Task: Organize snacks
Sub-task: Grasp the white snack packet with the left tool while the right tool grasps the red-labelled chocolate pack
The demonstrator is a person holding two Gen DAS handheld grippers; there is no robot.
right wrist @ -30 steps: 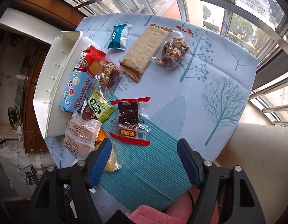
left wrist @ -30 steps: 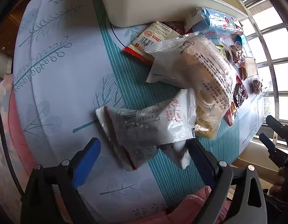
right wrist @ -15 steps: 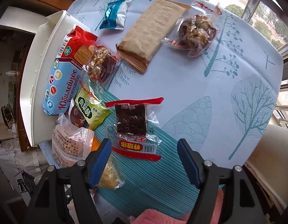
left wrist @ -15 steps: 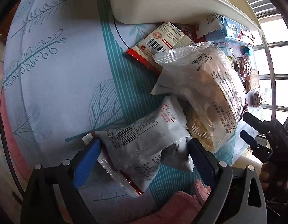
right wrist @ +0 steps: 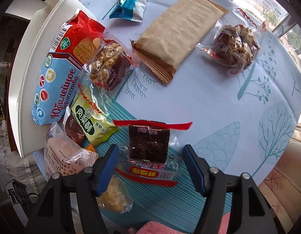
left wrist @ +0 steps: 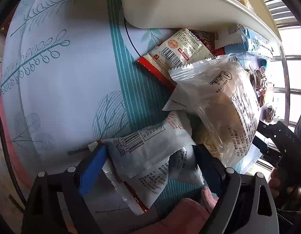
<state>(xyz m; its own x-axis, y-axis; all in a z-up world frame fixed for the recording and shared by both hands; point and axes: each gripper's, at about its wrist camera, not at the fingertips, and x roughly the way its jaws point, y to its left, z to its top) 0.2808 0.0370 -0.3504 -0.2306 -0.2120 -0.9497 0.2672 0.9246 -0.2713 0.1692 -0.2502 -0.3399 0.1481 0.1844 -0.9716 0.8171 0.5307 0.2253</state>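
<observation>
White foil snack packets (left wrist: 150, 150), two, stacked near table (left wrist: 58, 89) edge, long axis crossing the span of left gripper (left wrist: 148, 165); jaws just closing, straddling the upper packet, not yet pressing. White tray (left wrist: 169, 5) beyond, at far edge. Right gripper (right wrist: 150, 167) likewise parted and narrowing, straddling one red-banded dark cake packet (right wrist: 150, 146), long axis running away from the gripper. Each gripper nearest its own packet.

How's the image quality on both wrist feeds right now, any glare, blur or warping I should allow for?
Left wrist view: window blown out white at right, glare on the clear plastic bread packet, strong fisheye bending of the white plastic tray. Right wrist view: even daylight, sharp print on the blue-and-red biscuit pack, table edges curved, corners vignetted black.
</observation>
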